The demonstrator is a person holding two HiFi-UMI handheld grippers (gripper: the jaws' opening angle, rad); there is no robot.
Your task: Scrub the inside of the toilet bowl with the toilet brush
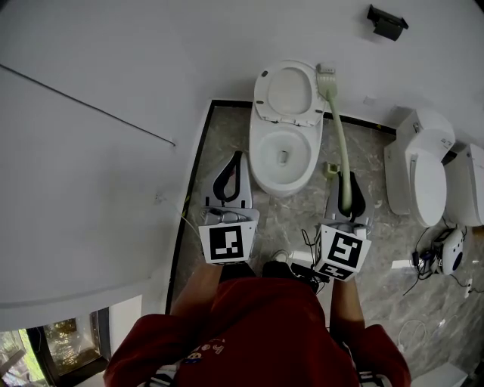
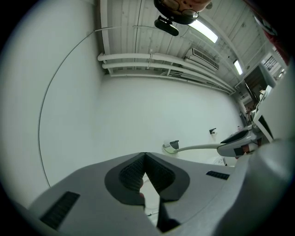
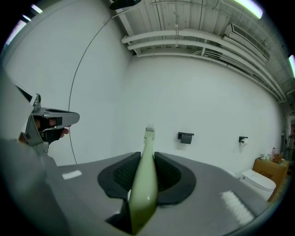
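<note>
The toilet brush [image 1: 342,151] has its pale green handle pinched at the lower end by the right tool [image 1: 345,198], low and right of centre in the head view. In the right gripper view the dark ribbed pads press on both sides of the handle [image 3: 144,184]. From there the handle runs up the middle of the frame to a small bristle head seen against the white wall.

The left tool [image 1: 239,159] sits left of centre, level with the other. Its jaws are pressed together with nothing between them, and in the left gripper view the pads meet at the tips [image 2: 145,159].

A red top [image 1: 257,332] fills the bottom of the head view below both tools. Beyond them is the grey marbled floor [image 1: 378,174], with a small green holder [image 1: 330,169] on it just beside the tool that holds the brush.

The toilet bowl [image 1: 261,162] stands in the upper middle of the frame, between the two tools and further off. Its lid [image 1: 286,92] is raised. The brush head lies outside the bowl, just right of the lid near the top of the frame.

A second toilet [image 1: 420,170] stands at the right edge, with cables [image 1: 427,257] on the floor below it. A black fitting [image 1: 387,21] hangs on the wall [image 1: 113,60] at the upper right.
</note>
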